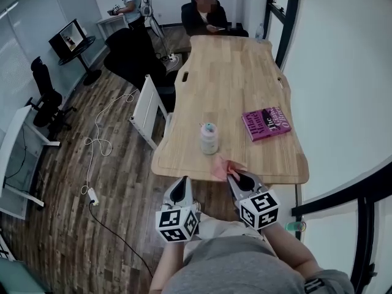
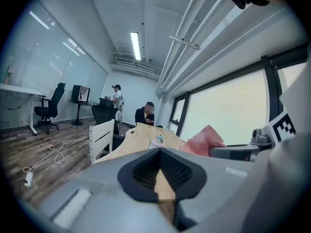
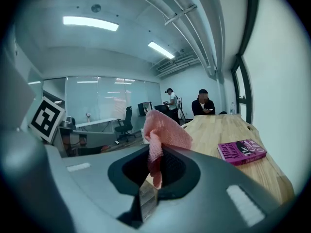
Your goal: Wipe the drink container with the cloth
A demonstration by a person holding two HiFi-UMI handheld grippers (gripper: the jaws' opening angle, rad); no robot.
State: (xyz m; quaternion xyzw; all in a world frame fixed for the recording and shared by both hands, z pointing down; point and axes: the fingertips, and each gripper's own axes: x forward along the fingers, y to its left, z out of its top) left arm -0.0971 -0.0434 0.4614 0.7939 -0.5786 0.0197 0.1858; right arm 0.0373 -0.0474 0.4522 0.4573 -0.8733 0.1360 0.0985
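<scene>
Your right tool [image 3: 154, 166] was clamped on the pink cloth [image 3: 163, 132], which stuck up in a bunched fold above the dark pads while a narrow strip of it hung down between them. From the head view, that tool [image 1: 240, 177] held the cloth [image 1: 222, 167] just over the near edge of the wooden surface [image 1: 226, 84]. The drink container [image 1: 209, 138], pale with a light blue top, stood upright on the surface a little beyond the cloth and not touching it. Your left tool [image 1: 182, 188] hung just off the near edge, beside the right one, and its own view showed the jaws brought together with nothing between them [image 2: 159, 166]; the container [image 2: 158, 141] sat small just above them. A pink book [image 1: 266, 123] lay flat to the container's right, well apart from it. At the far end of the surface a person [image 1: 205, 11] sat, and a second person [image 1: 128, 2] stood further off to the left.
</scene>
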